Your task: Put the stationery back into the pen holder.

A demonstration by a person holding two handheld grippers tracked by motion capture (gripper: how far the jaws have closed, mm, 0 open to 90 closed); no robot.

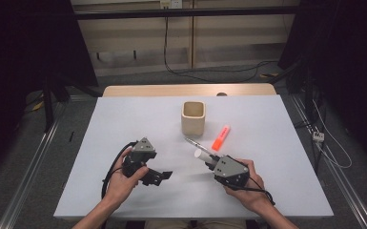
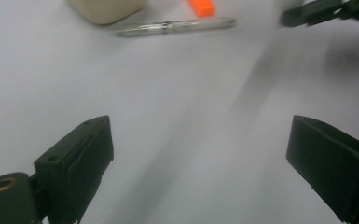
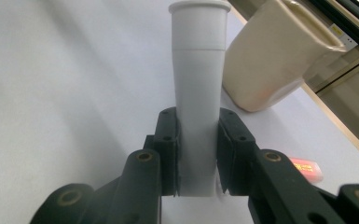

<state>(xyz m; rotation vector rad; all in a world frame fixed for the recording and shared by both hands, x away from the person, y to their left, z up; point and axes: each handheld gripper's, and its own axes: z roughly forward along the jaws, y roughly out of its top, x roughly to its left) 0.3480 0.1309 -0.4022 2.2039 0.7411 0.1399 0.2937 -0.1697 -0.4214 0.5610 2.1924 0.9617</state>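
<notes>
My right gripper [image 3: 198,140] is shut on a white cylindrical tube [image 3: 199,79], which sticks out beyond the jaws toward a cream square cup [image 3: 275,56]. From above, the tube [image 1: 202,154] lies low over the table in the right gripper [image 1: 210,162], just in front of a silver pen [image 1: 193,142]. My left gripper [image 1: 156,176] hovers near the table's front left. In its own view the left gripper [image 2: 198,158] stands open wide, with bare tabletop between its jaws. An orange highlighter [image 1: 220,138] lies right of the cup [image 1: 193,118].
The white table [image 1: 124,124] has a wooden strip along its far edge. In the left gripper view, the pen [image 2: 175,27], the highlighter [image 2: 201,5] and the cup [image 2: 107,9] lie ahead, with the other gripper's jaws at the top right. Black curtains flank the table.
</notes>
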